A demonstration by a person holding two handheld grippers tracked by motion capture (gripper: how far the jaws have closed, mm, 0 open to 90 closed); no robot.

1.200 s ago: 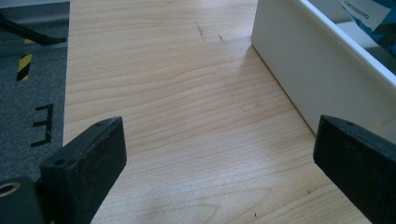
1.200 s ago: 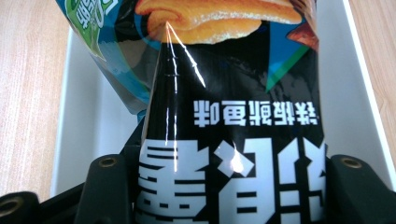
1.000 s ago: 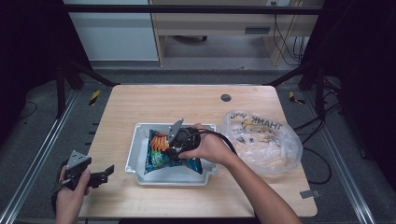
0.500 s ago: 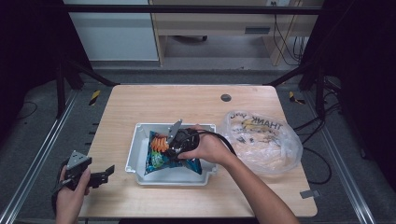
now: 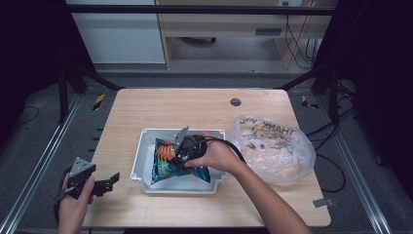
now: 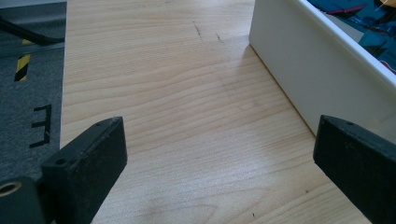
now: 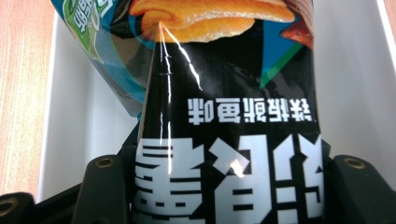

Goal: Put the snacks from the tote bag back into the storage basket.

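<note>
- At the near left corner of the wooden table (image 5: 195,105), the left gripper (image 5: 104,183) rests with jaws spread wide on bare wood, the white bin (image 6: 299,60) just beside it.
- Mid-table, the right gripper (image 5: 182,146) is clamped on the snack bag (image 5: 168,163), its jaws just starting to ease.
- The bag lies inside the bin, long axis slanting from near right to far left.
- A crumpled plastic bag (image 5: 272,146) sits right of the bin; open tabletop lies beyond.
- Farther off: grey floor and a cabinet.
</note>
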